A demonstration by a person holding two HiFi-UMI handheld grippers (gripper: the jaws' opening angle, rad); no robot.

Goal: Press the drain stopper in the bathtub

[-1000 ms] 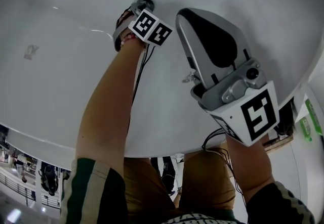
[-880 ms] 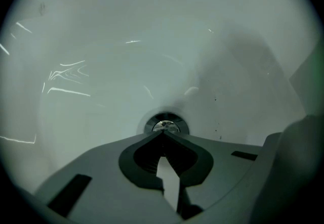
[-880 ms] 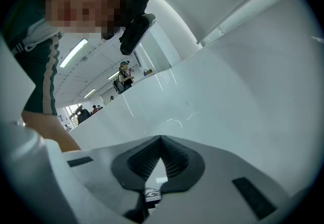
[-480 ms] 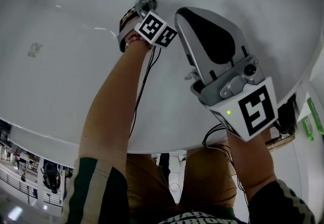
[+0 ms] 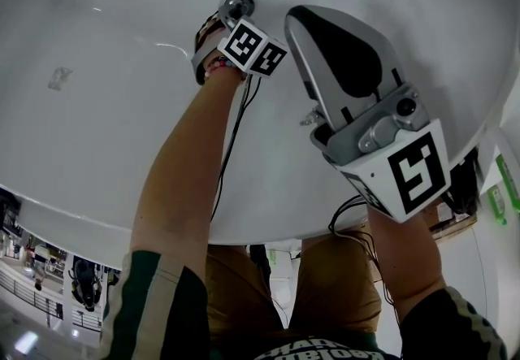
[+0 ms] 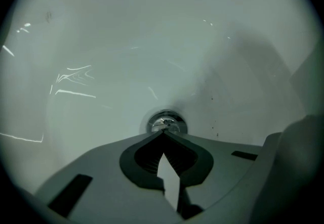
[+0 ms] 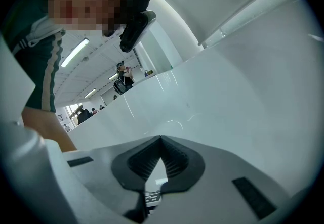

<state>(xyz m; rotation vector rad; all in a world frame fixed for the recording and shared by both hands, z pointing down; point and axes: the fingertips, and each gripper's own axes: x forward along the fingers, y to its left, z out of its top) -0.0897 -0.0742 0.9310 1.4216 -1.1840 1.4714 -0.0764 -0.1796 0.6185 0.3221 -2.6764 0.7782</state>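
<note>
The chrome drain stopper (image 5: 236,3) sits in the floor of the white bathtub (image 5: 89,106), at the top of the head view. My left gripper (image 5: 225,17) reaches down to it, largely hidden by the hand and marker cube. In the left gripper view the jaws are shut and the left gripper (image 6: 163,134) has its tips at the near edge of the round stopper (image 6: 166,122); actual contact is hard to judge. My right gripper (image 5: 294,15) hovers shut above the tub floor, right of the drain. Seen from its own camera, the right gripper (image 7: 161,138) holds nothing and faces the tub wall (image 7: 238,81).
The tub's curved rim (image 5: 81,216) runs across the lower head view, the person leaning over it. A black cable (image 5: 230,139) trails along the left forearm. Green bottles (image 5: 497,202) stand outside the tub at the right edge. People stand far off beyond the rim (image 7: 123,79).
The left gripper has edged closer to the drain, and more of the stopper now shows above it. The right gripper has barely shifted.
</note>
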